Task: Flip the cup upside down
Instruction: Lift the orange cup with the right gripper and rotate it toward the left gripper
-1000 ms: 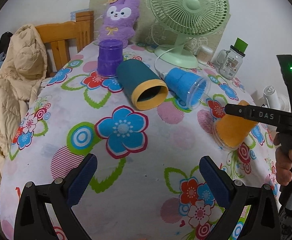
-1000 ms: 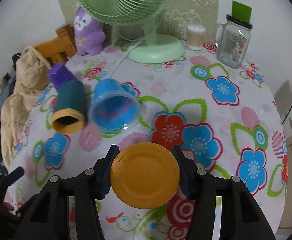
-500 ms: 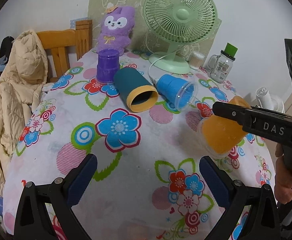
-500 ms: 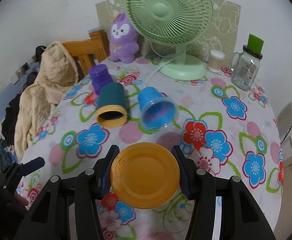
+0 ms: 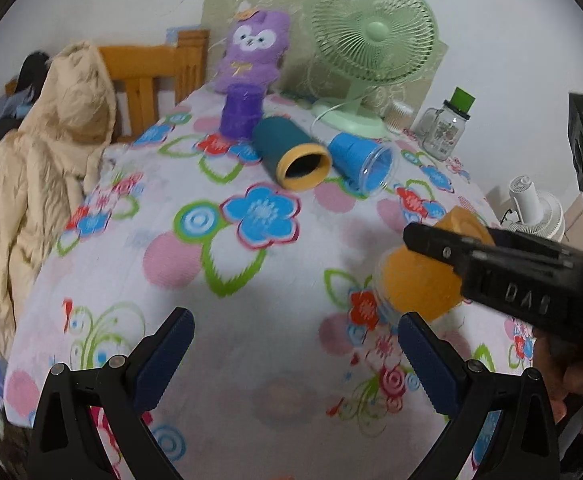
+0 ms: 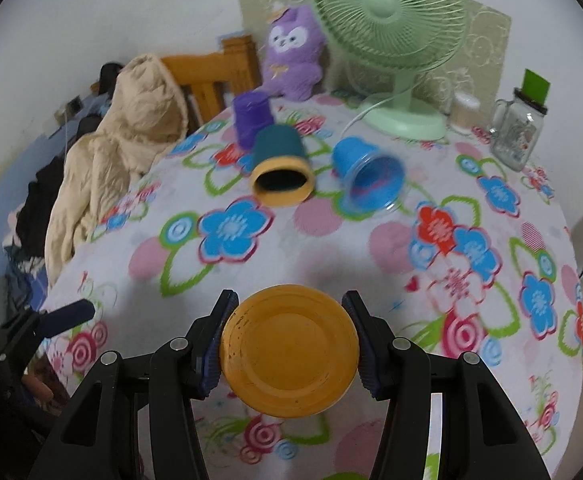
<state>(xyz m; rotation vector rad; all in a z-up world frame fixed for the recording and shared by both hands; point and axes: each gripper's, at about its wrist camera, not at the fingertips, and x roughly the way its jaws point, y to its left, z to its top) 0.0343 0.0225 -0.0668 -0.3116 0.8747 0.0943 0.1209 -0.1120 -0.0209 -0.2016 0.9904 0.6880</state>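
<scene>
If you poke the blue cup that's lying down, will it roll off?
Probably it rolls: the blue cup lies on its side on the tablecloth. It narrows toward its base, so it would likely curve around, not run straight. It looks like thin plastic, so probably light.

On the table [image 6: 331, 248], teal cup [image 6: 279, 160] lies between purple cup [image 6: 251, 118] and blue cup [image 6: 367, 174]
</scene>
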